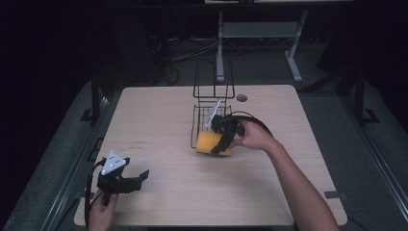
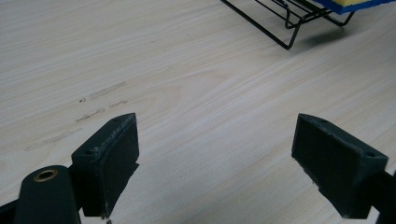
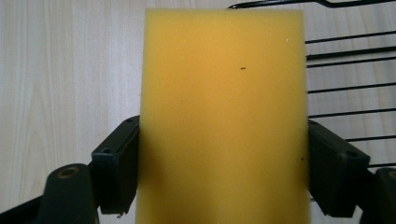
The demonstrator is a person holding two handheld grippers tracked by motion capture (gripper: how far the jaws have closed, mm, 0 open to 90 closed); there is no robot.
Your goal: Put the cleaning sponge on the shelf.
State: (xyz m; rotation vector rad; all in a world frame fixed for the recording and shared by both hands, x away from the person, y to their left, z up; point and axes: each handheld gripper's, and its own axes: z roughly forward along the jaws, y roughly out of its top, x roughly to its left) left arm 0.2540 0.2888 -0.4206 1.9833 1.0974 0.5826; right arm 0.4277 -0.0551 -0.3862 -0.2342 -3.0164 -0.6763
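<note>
A yellow sponge (image 1: 208, 143) hangs low over the table at the front edge of a black wire rack (image 1: 213, 91). My right gripper (image 1: 215, 144) is shut on the sponge, a jaw pressing each long side. In the right gripper view the sponge (image 3: 224, 102) rises between the pads of that gripper (image 3: 223, 163), with the rack's wires (image 3: 345, 88) to its right. My left gripper (image 1: 139, 178) rests open near the table's front left corner, with nothing between its jaws. The left gripper view shows this gripper (image 2: 217, 154) over bare wood, and the rack (image 2: 285, 28) and the sponge's blue-backed edge (image 2: 345, 4) far off.
The light wooden table (image 1: 159, 115) has faint marks (image 1: 139, 143) left of centre and a round cable hole (image 1: 242, 97) at the back. A grey desk frame (image 1: 220, 43) stands on the floor behind. The rack's tall upright back rises at its far end.
</note>
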